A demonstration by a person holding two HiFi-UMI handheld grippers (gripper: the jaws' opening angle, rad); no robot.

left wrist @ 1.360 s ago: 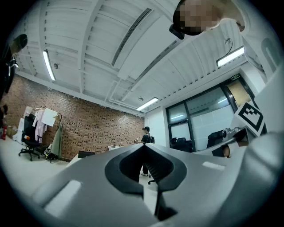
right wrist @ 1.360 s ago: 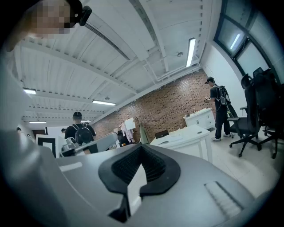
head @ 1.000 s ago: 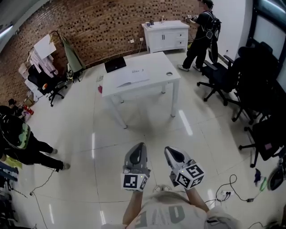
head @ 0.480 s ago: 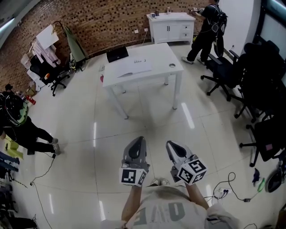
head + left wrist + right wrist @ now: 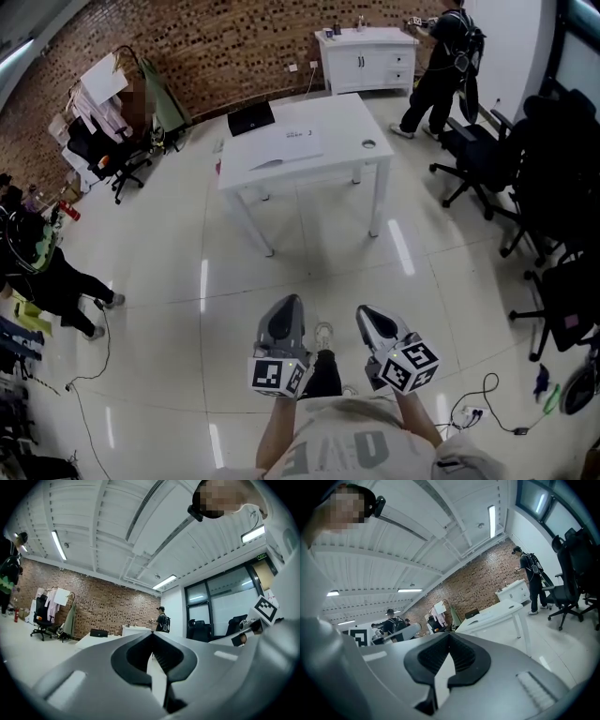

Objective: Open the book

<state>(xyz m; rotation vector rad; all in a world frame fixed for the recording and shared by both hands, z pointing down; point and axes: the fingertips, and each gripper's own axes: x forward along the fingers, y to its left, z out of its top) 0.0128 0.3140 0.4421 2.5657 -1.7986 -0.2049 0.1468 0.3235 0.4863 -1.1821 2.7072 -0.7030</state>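
Head view has my left gripper [image 5: 285, 307] and right gripper [image 5: 368, 315] both closed and empty, carried level, since the table [image 5: 349, 116] bearing the likely book [image 5: 284, 148] stands well apart.

Head view, upper centre: the flat white sheet-like item [image 5: 281, 148] on the white rectangular table [image 5: 361, 122] is too small to call book or paper. Same for the dark flat object [image 5: 251, 118] at its far corner. The small items [image 5: 360, 21] atop the white cabinet [image 5: 370, 58] are unreadable. The black office chairs [image 5: 562, 187] are clipped by the right edge.
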